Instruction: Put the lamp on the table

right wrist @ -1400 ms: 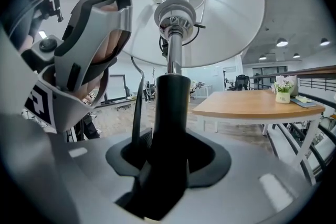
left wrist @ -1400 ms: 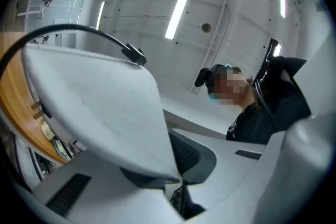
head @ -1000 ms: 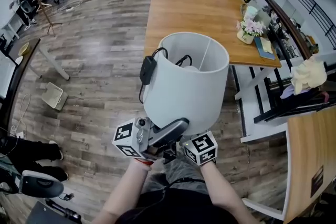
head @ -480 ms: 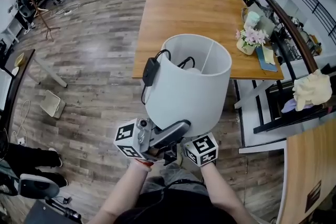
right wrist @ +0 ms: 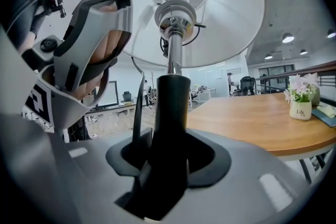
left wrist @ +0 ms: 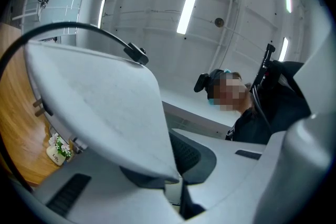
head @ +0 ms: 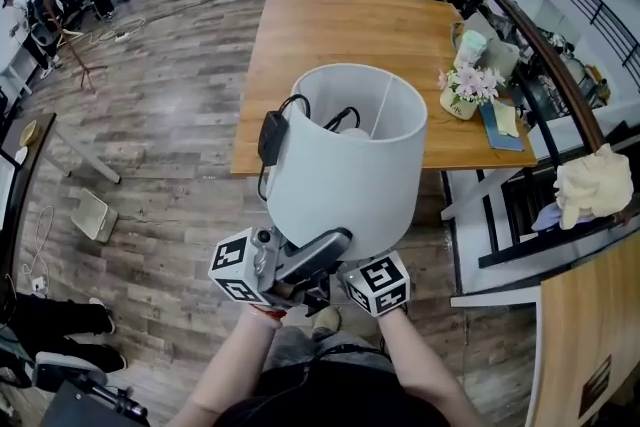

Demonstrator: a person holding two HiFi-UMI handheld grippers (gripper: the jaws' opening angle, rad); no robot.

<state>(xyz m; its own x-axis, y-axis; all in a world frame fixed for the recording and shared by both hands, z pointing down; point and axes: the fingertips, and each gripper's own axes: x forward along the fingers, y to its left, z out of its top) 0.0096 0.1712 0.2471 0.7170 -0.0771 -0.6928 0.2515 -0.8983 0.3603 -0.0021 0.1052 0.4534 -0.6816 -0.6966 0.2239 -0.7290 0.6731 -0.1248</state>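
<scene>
Wooden desk (head: pixel 330 45) lies just beyond our white lamp (head: pixel 345 165). Right tool (right wrist: pixel 163 178) clamps its black stem (right wrist: pixel 171 107); left tool (left wrist: pixel 176 181) pinches the shade's rim (left wrist: pixel 152 162).

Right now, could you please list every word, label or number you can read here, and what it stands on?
"Life": on the white flower pot on the wooden table.
Dark label on the wooden panel, head view's lower right: too small to read.
Marker cubes: patterns only, no letters.
Lamp: no print visible.
</scene>
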